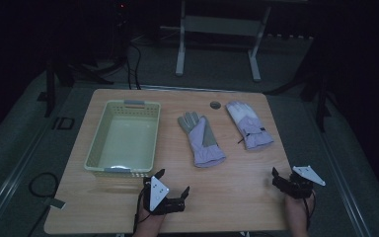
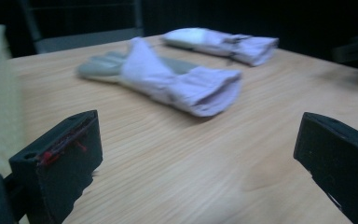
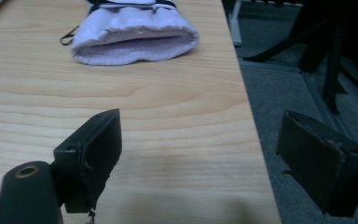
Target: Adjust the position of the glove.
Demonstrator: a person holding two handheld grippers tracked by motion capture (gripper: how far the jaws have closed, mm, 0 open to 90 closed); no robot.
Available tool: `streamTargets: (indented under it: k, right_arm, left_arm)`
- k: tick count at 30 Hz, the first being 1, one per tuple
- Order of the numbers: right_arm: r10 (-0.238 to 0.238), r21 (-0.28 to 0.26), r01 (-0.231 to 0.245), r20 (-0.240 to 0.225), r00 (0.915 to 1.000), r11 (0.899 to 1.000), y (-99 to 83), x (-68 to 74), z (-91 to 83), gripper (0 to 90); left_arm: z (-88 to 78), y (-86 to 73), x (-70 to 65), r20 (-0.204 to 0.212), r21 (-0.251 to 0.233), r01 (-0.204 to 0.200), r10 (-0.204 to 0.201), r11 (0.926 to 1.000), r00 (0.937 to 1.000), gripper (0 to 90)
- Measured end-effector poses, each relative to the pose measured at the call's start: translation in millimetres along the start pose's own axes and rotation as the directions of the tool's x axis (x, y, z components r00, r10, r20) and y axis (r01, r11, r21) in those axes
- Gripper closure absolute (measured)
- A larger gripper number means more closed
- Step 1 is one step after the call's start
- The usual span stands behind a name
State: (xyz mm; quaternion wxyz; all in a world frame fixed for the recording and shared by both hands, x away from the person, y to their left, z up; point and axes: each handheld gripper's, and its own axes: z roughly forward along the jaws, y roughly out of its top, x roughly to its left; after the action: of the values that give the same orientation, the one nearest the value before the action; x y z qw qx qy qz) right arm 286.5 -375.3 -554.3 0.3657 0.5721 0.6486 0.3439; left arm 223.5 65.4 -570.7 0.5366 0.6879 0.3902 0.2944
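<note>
- Two lilac padded winter gloves lie flat on the pale wooden table (image 1: 237, 187): the left lilac glove with a grey palm patch (image 1: 201, 138) sits near the table's middle, and the right lilac glove with a white fingertip end and dark strap (image 1: 249, 124) lies toward the far right corner.
- Beside the left glove, on its left, I see a cream perforated plastic basket (image 1: 123, 139), apart from it; a small round grey disc (image 1: 215, 104) rests between the two gloves' fingertips at the far edge.
- Bare tabletop lies between each of my grippers and the glove ahead of it.
- Each glove's long axis runs roughly near-to-far, fingers pointing away from me and tilted a little leftward, cuffs toward me; in the right gripper view the right glove's open cuff (image 3: 135, 42) faces the camera.
- My left gripper (image 1: 173, 184) rests low by the near edge, just in front of the basket's corner, its jaws spread wide with nothing between them.
- My right gripper (image 1: 285, 181) sits at the near right edge of the table, forearm coming up from below, jaws likewise spread and holding nothing.
</note>
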Motion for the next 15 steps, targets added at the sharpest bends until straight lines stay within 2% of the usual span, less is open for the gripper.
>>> streamTargets:
  k: [5, 8, 11, 12, 15]
  right_arm:
    - [0.006, 0.004, -0.006, -0.004, 1.0000, 1.000, 0.2, -1.0, 0.3, 14.4]
    - [0.023, 0.011, -0.023, -0.020, 0.9995, 1.000, 0.5, -3.3, 1.0, 14.2]
    - [0.014, 0.031, -0.012, -0.046, 0.9989, 0.999, 2.5, -3.8, 2.8, 13.5]
    - [0.019, 0.047, -0.015, -0.075, 0.9970, 0.999, 6.1, -4.8, 3.4, 13.2]
    - [0.007, 0.067, -0.002, -0.086, 0.9963, 0.998, 11.4, -5.0, 3.4, 13.2]
  left_arm:
    - [1.3, 0.9, -2.7, -0.043, 0.028, -0.025, 0.026, 0.9993, 0.9987, 1.1]
    - [1.7, 1.0, -3.5, -0.042, 0.031, -0.033, 0.034, 0.9990, 0.9985, 1.1]
    - [2.0, 1.2, -3.6, -0.034, 0.034, -0.039, 0.040, 0.9987, 0.9986, 1.1]
    - [2.1, 1.2, -3.8, -0.031, 0.036, -0.042, 0.043, 0.9985, 0.9986, 1.1]
    - [2.3, 1.3, -4.0, -0.025, 0.038, -0.046, 0.047, 0.9982, 0.9986, 1.1]
